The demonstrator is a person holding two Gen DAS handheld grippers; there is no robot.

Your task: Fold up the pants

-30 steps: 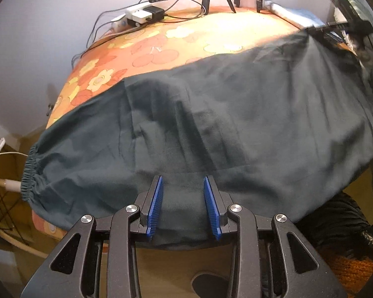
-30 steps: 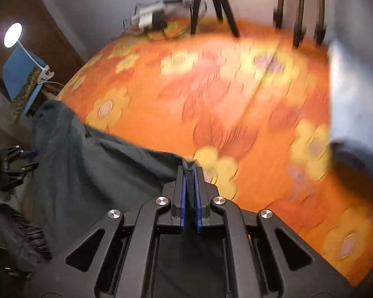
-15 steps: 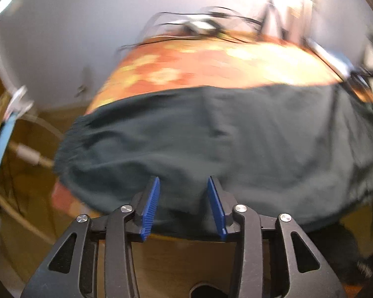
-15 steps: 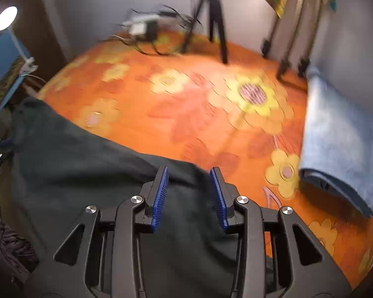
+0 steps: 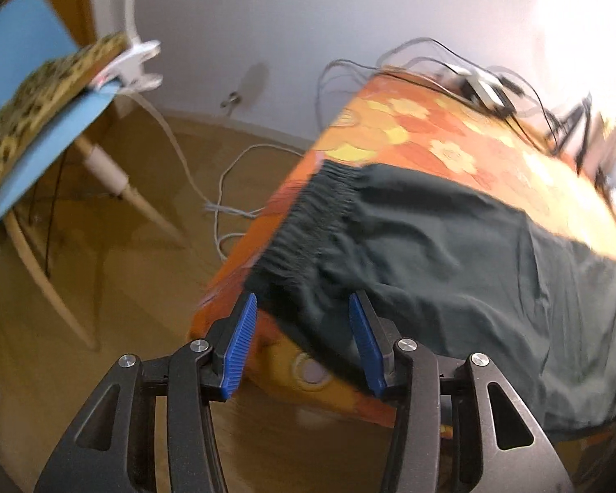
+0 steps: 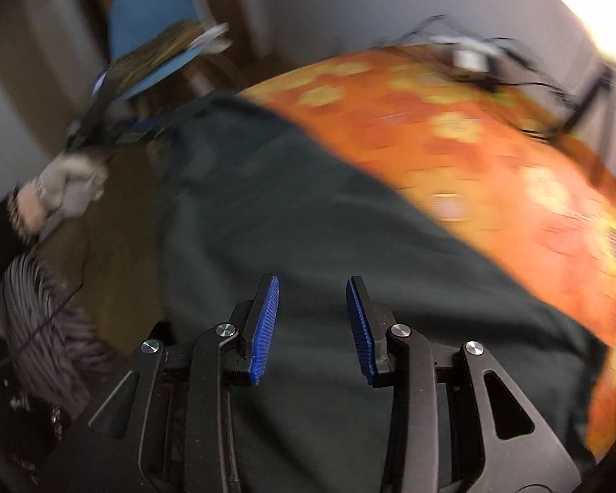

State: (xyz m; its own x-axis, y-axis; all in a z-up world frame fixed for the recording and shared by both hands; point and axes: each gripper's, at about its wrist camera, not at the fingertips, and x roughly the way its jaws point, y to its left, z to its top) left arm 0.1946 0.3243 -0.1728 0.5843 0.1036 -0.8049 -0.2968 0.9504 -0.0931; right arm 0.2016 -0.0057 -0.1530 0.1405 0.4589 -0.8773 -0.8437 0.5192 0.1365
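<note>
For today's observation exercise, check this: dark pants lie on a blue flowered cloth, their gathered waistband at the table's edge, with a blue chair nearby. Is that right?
One detail is wrong: the cloth is orange with flowers, not blue. The left wrist view shows it. The rest holds: dark pants lie on it, waistband at the table's edge, and a blue chair stands nearby.

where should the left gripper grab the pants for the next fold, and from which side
Probably the gathered waistband, at its near corner. It lies at the orange floral cloth's end, bunched thick enough to pinch. Come from that open table end, over the corner, so the left gripper, its jaws opening with nothing clamped, can straddle the pants' band.
</note>
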